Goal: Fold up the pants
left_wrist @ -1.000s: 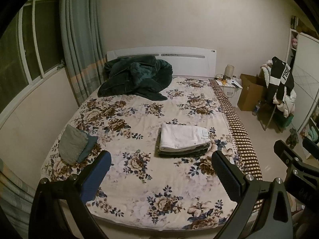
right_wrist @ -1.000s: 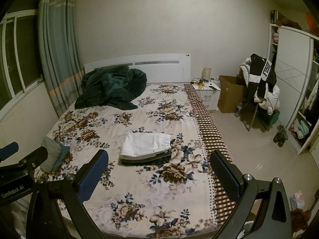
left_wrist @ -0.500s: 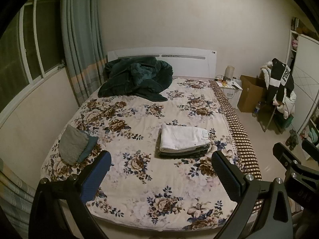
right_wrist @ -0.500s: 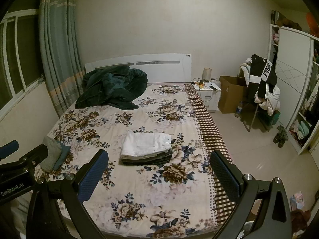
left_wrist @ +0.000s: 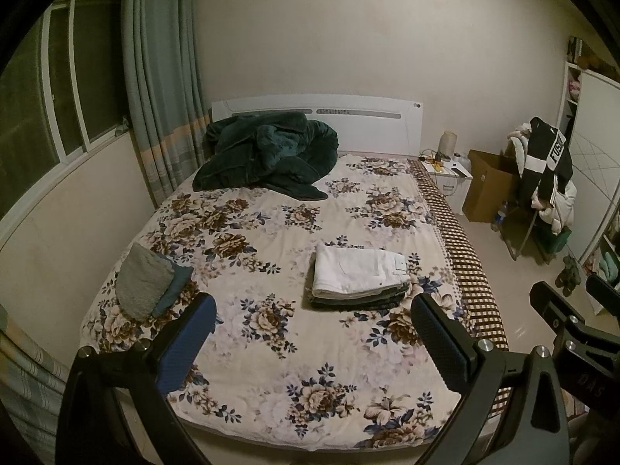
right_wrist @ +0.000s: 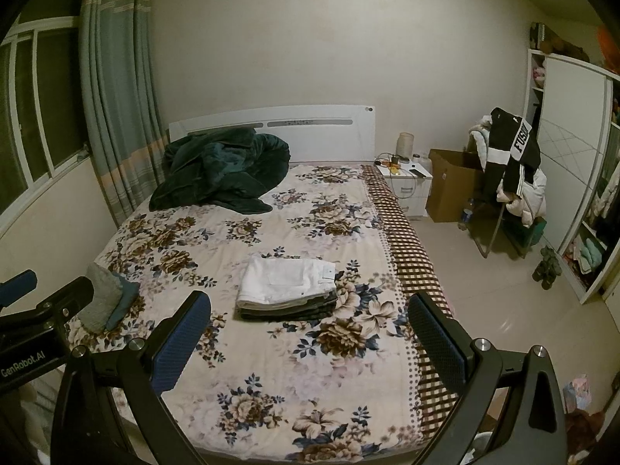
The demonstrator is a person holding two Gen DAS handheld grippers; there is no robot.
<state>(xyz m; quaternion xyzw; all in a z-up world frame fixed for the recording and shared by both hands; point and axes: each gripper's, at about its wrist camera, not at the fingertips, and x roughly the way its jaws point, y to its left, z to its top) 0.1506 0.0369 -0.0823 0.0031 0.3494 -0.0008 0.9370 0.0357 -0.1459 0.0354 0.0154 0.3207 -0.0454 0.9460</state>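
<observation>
You hold both the left tool and the right tool released and empty, the white pants lying folded atop a stack on the bed well ahead, so folding appears complete and no further grasp seems required.

Dim warm indoor light, soft shadows, sharp centre, strong fisheye bending, dark corners
</observation>
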